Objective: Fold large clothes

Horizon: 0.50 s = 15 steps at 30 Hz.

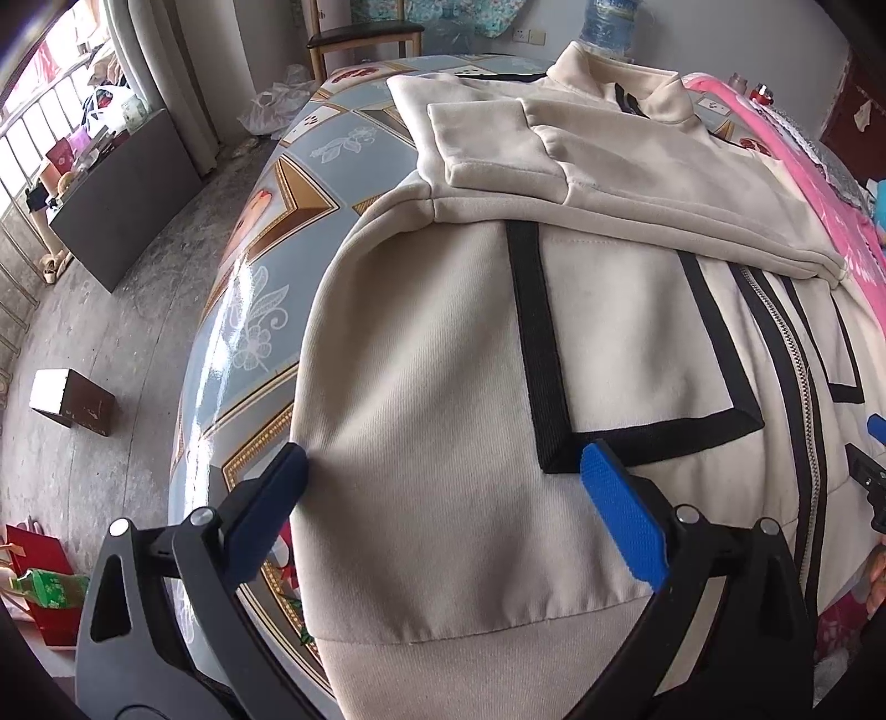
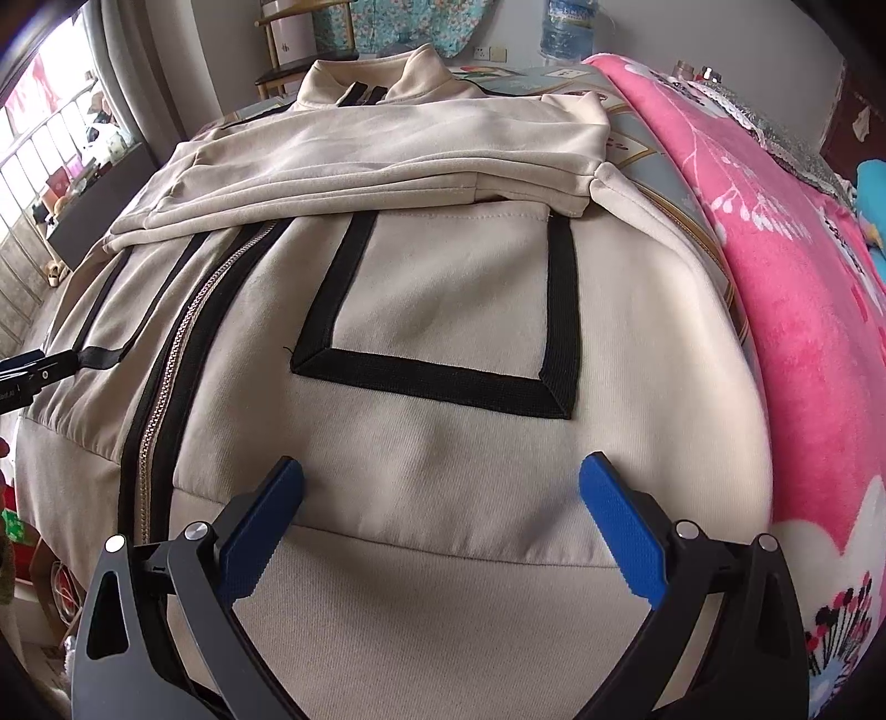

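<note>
A cream zip-up jacket (image 1: 443,387) with black trim lies front up on the table (image 1: 266,266). Both sleeves (image 1: 581,171) are folded across its chest. It also shows in the right wrist view (image 2: 443,443), with the zipper (image 2: 183,343) left of centre and the folded sleeves (image 2: 360,160) above. My left gripper (image 1: 443,471) is open and empty over the jacket's lower left part near the hem. My right gripper (image 2: 443,476) is open and empty over the lower right part, just above the waistband seam. The right gripper's tip (image 1: 875,471) shows at the left view's right edge.
The table has a glossy patterned cover. A pink floral blanket (image 2: 803,288) lies along the jacket's right side. A wooden chair (image 1: 365,39) and a water bottle (image 1: 609,27) stand behind the table. On the floor at left are a small brown box (image 1: 72,404) and a dark cabinet (image 1: 127,194).
</note>
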{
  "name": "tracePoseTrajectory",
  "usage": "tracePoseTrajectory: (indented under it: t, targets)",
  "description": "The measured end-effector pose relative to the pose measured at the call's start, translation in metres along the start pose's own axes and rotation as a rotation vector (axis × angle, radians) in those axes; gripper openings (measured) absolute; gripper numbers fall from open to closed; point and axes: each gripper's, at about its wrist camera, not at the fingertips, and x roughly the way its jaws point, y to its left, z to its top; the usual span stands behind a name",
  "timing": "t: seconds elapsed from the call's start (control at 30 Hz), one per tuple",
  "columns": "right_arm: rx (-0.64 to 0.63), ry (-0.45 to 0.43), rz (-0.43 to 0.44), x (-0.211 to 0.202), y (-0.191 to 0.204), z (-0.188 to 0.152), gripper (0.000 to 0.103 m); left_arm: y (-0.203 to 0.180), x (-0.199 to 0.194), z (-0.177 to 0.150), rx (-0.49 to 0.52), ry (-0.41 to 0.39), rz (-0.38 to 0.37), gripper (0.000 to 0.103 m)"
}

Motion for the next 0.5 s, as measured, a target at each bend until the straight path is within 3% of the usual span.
tracePoseTrajectory:
  t: [0.5]
  targets:
    - [-0.003,-0.017,0.009,-0.0008,-0.0021,-0.0016,0.097,0.0006,0.0002,0.0002,-0.009,0.007,-0.002,0.096]
